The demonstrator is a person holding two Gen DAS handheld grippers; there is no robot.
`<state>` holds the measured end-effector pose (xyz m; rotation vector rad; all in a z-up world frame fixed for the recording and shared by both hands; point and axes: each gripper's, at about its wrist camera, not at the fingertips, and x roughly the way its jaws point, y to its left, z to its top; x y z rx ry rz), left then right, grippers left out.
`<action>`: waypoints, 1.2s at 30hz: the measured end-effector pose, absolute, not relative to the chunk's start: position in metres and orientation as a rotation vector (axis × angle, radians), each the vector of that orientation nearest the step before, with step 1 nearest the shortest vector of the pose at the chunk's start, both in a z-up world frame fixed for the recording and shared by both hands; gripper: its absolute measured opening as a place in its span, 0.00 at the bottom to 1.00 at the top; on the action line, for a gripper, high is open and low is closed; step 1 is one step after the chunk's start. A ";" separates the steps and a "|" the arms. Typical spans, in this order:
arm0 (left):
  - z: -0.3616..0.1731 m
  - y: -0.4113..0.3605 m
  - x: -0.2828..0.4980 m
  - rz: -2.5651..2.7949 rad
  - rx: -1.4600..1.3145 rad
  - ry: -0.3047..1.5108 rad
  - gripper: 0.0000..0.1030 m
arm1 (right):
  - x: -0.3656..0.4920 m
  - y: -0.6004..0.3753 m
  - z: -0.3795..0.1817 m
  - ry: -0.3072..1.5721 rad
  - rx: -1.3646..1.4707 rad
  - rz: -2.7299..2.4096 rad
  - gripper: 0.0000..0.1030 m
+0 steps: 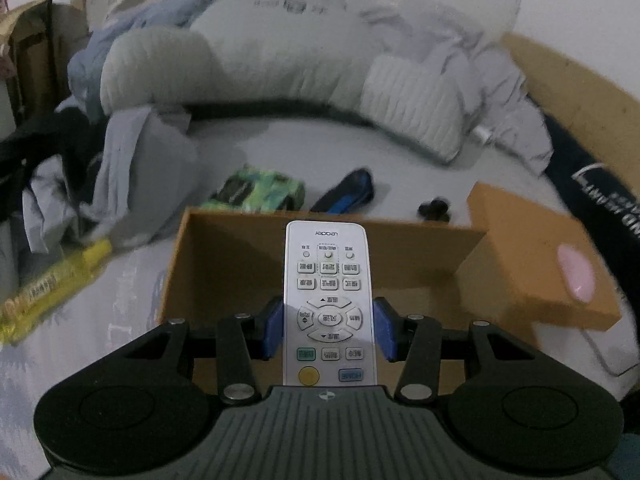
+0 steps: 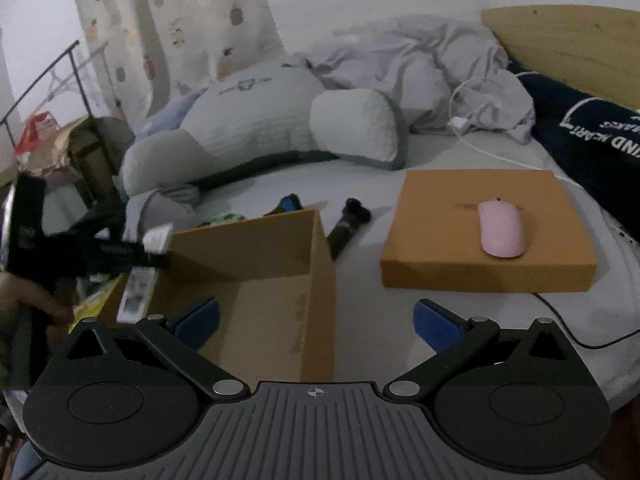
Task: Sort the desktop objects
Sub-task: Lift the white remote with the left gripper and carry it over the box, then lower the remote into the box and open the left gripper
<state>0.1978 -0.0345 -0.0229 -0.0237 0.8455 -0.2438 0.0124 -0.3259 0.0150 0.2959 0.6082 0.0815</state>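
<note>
Above open box (image 1: 400,256): left tool (image 1: 329,330) clamping remote (image 1: 329,300).

We see a bed (image 2: 360,184) under a pale grey sheet, and we place everything by the open box (image 2: 256,280) standing on it. Just behind the box lie a green packet (image 1: 256,190), a blue-and-black thing (image 1: 348,192) and a small black gadget (image 2: 348,224) — all blurred. To its right, apart from it, rests a closed flat box (image 2: 480,248). To its left lies a yellow packet (image 1: 52,288) beside crumpled grey cloth (image 1: 136,168). Farther back a long grey pillow (image 2: 256,128) stretches across the bed, with rumpled bedding (image 2: 420,72), a white cable (image 2: 476,144) and a dark pillow (image 2: 592,148) toward the back right — near the wooden headboard (image 2: 568,36).
</note>
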 end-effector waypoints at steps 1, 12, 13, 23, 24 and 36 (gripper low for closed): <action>-0.028 -0.035 0.200 -0.240 -0.017 0.857 0.47 | 0.014 -0.328 0.014 0.610 0.299 0.077 1.00; -0.077 -0.036 0.233 -0.135 0.033 0.981 0.47 | 0.029 -0.333 0.001 0.639 0.312 0.079 1.00; -0.081 -0.035 0.236 -0.123 0.036 0.993 0.47 | 0.030 -0.332 0.001 0.642 0.311 0.081 1.00; -0.094 -0.030 0.252 -0.081 0.087 1.075 0.46 | 0.037 -0.323 -0.003 0.666 0.302 0.105 1.00; -0.096 -0.029 0.253 -0.073 0.094 1.084 0.46 | 0.037 -0.323 -0.003 0.667 0.302 0.107 1.00; -0.106 -0.021 0.245 -0.060 0.107 1.126 0.46 | 0.036 -0.326 -0.003 0.660 0.304 0.103 1.00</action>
